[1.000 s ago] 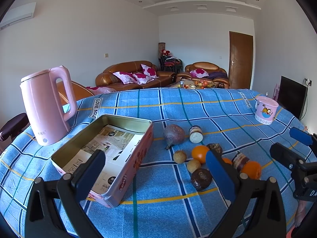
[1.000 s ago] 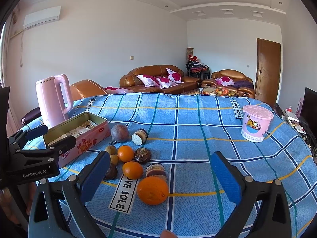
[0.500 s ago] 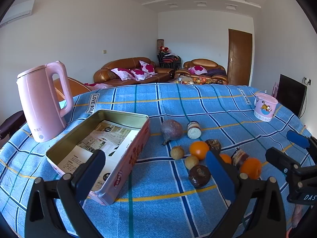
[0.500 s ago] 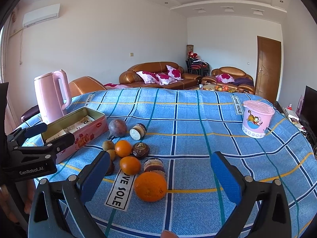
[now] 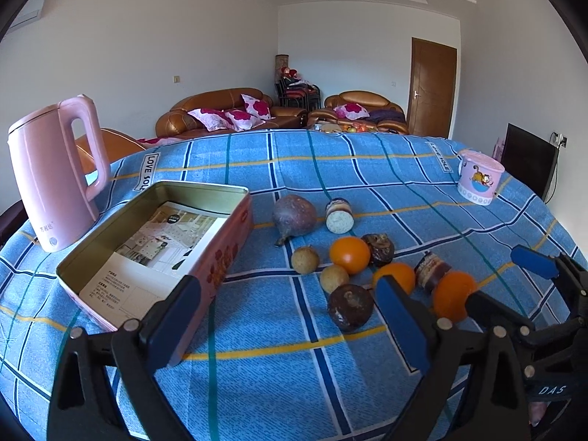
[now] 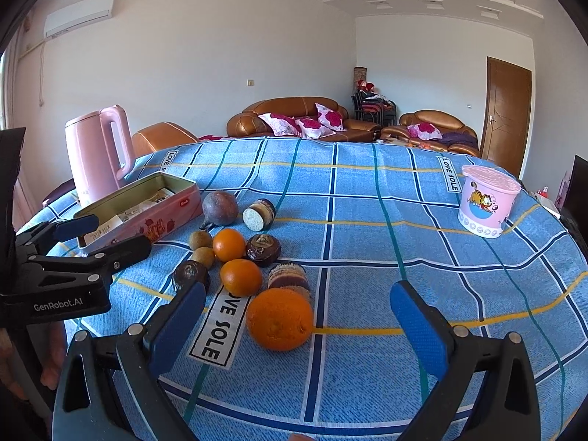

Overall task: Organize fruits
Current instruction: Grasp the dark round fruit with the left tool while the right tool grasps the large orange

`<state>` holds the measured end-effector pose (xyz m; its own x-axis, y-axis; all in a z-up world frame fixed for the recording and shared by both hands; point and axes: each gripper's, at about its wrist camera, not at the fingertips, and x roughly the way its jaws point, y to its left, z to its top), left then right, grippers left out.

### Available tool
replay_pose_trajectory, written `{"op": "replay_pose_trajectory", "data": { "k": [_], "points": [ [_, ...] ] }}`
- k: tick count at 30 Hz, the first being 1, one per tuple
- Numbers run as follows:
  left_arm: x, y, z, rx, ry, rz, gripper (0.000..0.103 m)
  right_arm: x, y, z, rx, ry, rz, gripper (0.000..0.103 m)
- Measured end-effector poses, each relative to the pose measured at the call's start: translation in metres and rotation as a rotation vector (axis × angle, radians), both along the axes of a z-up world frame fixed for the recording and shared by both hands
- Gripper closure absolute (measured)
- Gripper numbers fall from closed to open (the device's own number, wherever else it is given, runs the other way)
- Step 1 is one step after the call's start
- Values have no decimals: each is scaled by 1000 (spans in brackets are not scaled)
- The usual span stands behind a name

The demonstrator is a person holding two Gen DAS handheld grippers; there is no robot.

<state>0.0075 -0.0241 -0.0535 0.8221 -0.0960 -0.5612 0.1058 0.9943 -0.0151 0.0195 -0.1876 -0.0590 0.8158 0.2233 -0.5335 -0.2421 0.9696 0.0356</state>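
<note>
On the tabletop (image 6: 367,191), spread with a blue checked cloth, the fruits lie in a loose cluster just right of my pink tin (image 5: 154,242), which stands open with printed paper lining its bottom. My left tongs (image 5: 290,323) hover spread wide and empty above the tin's near corner and a dark brown fruit (image 5: 350,307). My right tongs (image 6: 297,327) hang spread wide too, gripping nothing, with the big orange (image 6: 280,319) lying between the fingers' line of sight. Two smaller oranges (image 6: 240,282) and a purple fruit (image 6: 219,207) sit beyond it. A pink kettle (image 5: 55,176) stands left of the tin; a cartoon cup (image 6: 487,200) stands well apart at right.
</note>
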Motion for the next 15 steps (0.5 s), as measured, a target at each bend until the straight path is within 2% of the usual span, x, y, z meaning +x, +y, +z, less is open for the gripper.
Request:
{"op": "replay_pose_trajectory", "data": {
  "k": [3, 5, 8, 10, 12, 15],
  "points": [
    [4, -8, -2, 0, 26, -29, 13, 5, 4, -5, -17, 34, 17, 10],
    [9, -13, -4, -4, 53, -52, 17, 12, 6, -9, -28, 68, 27, 22],
    [14, -19, -7, -5, 81, -78, 19, 20, 5, -15, -13, 107, 38, 24],
    [20, -23, -11, -9, 114, -95, 29, 23, 6, -18, -8, 123, 44, 25],
    [27, -24, -17, -25, 155, -110, 36, 26, 5, -22, -1, 147, 54, 32],
    [34, -27, -25, -36, 204, -117, 39, 31, 4, -26, 14, 188, 68, 43]
  ]
}}
